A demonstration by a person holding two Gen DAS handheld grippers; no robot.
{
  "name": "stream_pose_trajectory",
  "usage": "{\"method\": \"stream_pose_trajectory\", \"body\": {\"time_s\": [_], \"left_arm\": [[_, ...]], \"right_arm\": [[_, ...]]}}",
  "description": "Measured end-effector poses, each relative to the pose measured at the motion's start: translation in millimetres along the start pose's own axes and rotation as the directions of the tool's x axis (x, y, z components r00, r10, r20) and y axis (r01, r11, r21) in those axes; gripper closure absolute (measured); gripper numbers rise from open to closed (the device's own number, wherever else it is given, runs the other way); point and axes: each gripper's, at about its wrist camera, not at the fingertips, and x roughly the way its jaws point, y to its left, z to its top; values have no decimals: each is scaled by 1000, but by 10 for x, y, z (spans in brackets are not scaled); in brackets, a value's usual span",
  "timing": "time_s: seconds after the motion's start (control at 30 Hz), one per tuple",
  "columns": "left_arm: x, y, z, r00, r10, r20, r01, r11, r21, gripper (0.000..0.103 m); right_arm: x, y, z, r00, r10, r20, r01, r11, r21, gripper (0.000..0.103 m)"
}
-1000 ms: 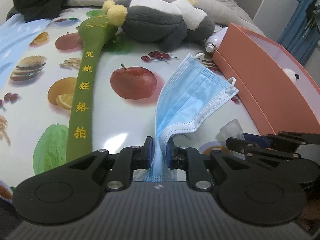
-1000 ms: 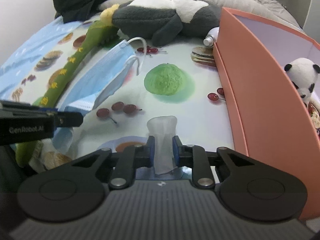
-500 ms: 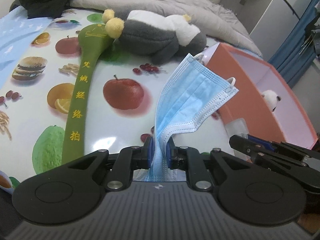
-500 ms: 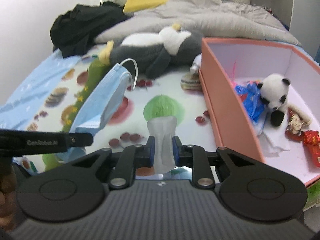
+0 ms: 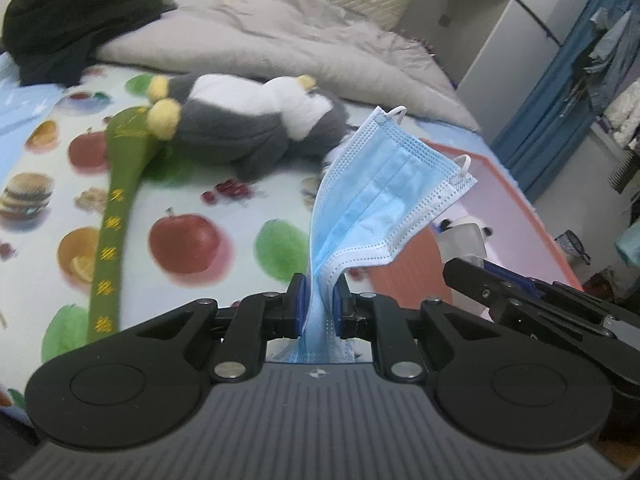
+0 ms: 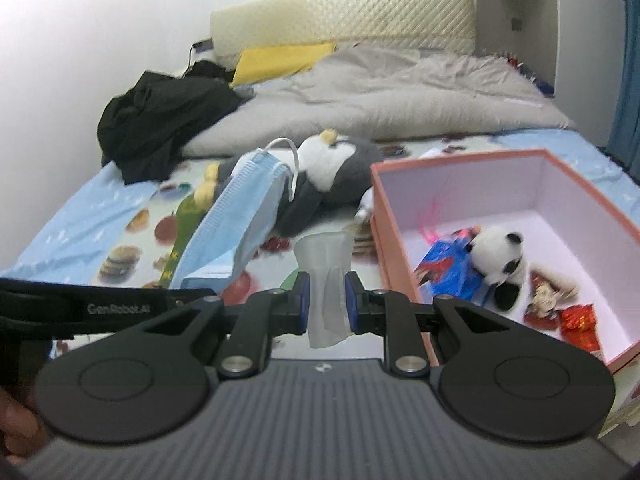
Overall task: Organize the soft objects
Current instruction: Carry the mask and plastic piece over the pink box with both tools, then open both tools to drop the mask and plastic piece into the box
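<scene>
The blue face mask point(image 5: 384, 196) hangs pinched at one end between the left gripper point(image 5: 318, 304) fingers, its long axis running up and away from them, ear loops at the far end, lifted clear of the fruit-print sheet point(image 5: 188, 240) on the bed. The right gripper point(image 6: 325, 304) has its fingers pressed on a small translucent soft piece point(image 6: 326, 268), also held off the bed; what it is I cannot tell.

The pink box point(image 6: 584, 200) is what matters next. From the right wrist view it sits just to the right of the right gripper, open-topped, with a panda plush point(image 6: 500, 256) and some wrappers already inside. From the left wrist view the box lies beyond and to the right of the mask, with the right gripper between. So the right hand looks nearer, and I'd guess the left must cross over to drop the mask in. The penguin plush point(image 5: 256, 124) and green padded stick point(image 5: 116, 216) lie on the sheet, unsorted.
</scene>
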Motion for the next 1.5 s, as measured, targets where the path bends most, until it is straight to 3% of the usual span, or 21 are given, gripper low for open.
{"method": "stream_pose_trajectory", "body": {"time_s": [0.53, 0.83, 0.93, 1.2, 1.5], "left_arm": [[187, -868, 105, 988, -153, -27, 155, 986, 59, 86], [481, -1275, 411, 987, -159, -13, 158, 969, 189, 86], [626, -1336, 543, 985, -170, -21, 171, 968, 186, 86], [1223, -1420, 727, 989, -116, -93, 133, 969, 209, 86], [1793, -1436, 841, 982, -71, -173, 107, 973, 204, 86]], "right_arm": [[-500, -588, 86, 983, -164, 84, 160, 985, 58, 81], [-306, -915, 194, 967, -240, 84, 228, 965, 132, 81], [-173, -1030, 284, 959, -271, 82, 257, 955, 150, 81], [267, -1374, 391, 954, -297, -35, 299, 941, 156, 81], [675, -1700, 248, 936, -295, -190, 326, 931, 162, 80]]}}
